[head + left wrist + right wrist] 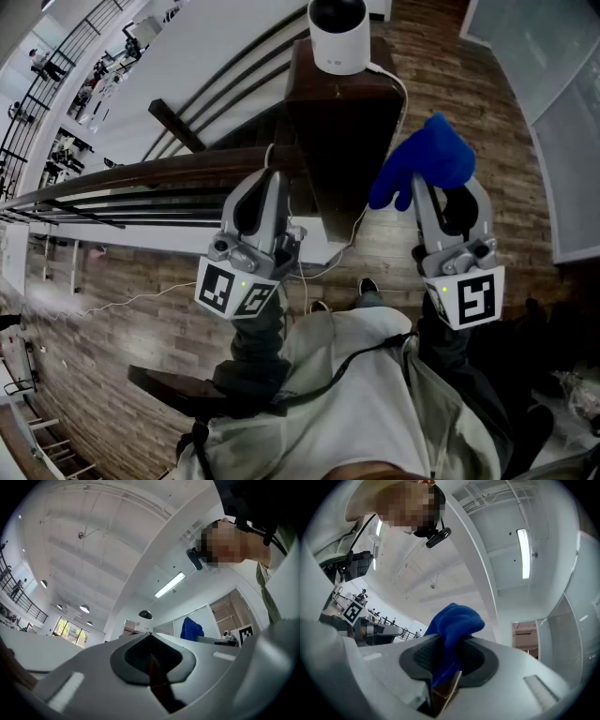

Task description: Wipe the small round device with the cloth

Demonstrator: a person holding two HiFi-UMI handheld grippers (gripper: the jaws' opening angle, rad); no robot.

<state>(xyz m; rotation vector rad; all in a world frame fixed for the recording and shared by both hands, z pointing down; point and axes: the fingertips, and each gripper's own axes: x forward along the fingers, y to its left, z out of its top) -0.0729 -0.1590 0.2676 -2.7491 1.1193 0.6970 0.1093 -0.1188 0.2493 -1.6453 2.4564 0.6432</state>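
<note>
The small round device (pixel 339 37), white with a black top, stands on a dark wooden post (pixel 342 112) at the top of the head view, with a white cable running off it. A blue cloth (pixel 427 159) sticks out of my right gripper (pixel 439 187), which is shut on it to the right of the post and below the device. In the right gripper view the cloth (pixel 452 630) bunches up between the pads. My left gripper (pixel 269 180) is shut with nothing in it, left of the post. Its closed pads (pixel 140 660) point up at the ceiling.
A dark handrail (pixel 141 173) and railing bars run left from the post over a lower floor. The wood-plank floor (pixel 487 103) lies on the right. A white cable (pixel 366 211) hangs down beside the post. The person's torso (pixel 366 403) fills the bottom.
</note>
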